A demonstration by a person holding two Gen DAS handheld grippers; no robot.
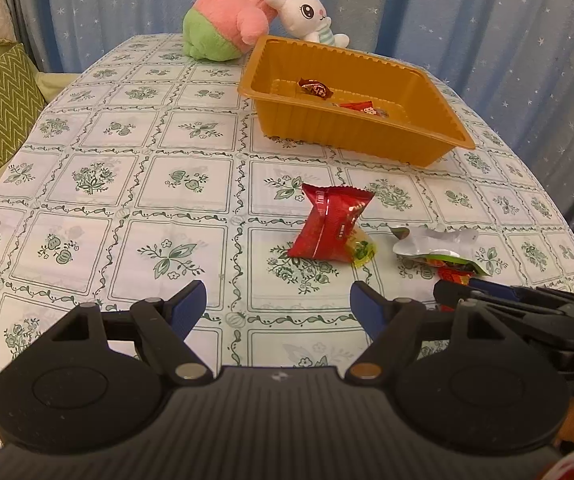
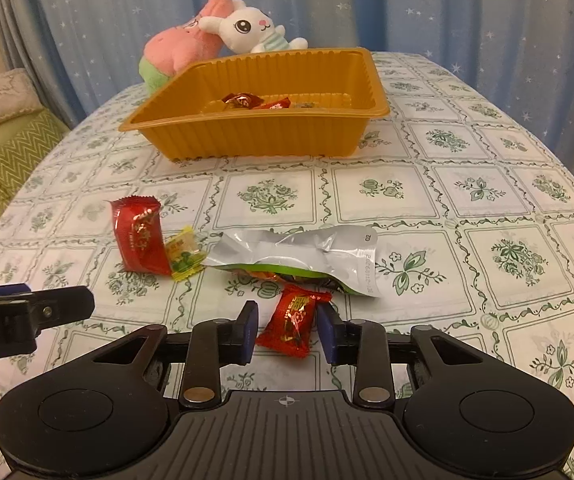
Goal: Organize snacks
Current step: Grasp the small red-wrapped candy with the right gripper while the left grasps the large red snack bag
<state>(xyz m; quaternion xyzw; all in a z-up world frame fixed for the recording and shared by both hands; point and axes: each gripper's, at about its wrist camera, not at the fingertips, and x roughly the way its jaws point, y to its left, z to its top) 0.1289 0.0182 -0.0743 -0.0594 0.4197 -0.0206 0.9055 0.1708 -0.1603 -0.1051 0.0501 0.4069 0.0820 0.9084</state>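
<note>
R gripper point(image 2: 287, 330) narrowed around small red candy point(image 2: 294, 325) on tablecloth point(image 2: 447, 200); right pad looks touching wrapper, left pad just beside it w/ sliver of gap, so no firm grip confirmed yet. L gripper point(image 1: 278, 307) wide, nothing between jaws, hovering short of larger red packet point(image 1: 329, 222) and yellow sweet point(image 1: 362, 250) leaning on it. Orange tray point(image 2: 247, 136) far side of table, a few wrapped sweets already in it; silver pouch point(image 2: 299, 256) lying open just beyond the candy, nearly touching. Step in hand, by judgement: pinch candy, lift, carry to tray. To do well: close on candy body, not twisted wrapper ends; keep tips off cloth to avoid snagging it; lift straight up to clear pouch edge; release low inside tray wall. Crinkly foil likely slippery, so squeeze fully before lifting. R wrist view shows candy between pads plus pouch seam and printing; L wrist view hides that contact behind R gripper's fingers, shows only a red scrap. L view gives tray interior more fully, plus plush toys point(image 1: 239, 20) behind tray.
</note>
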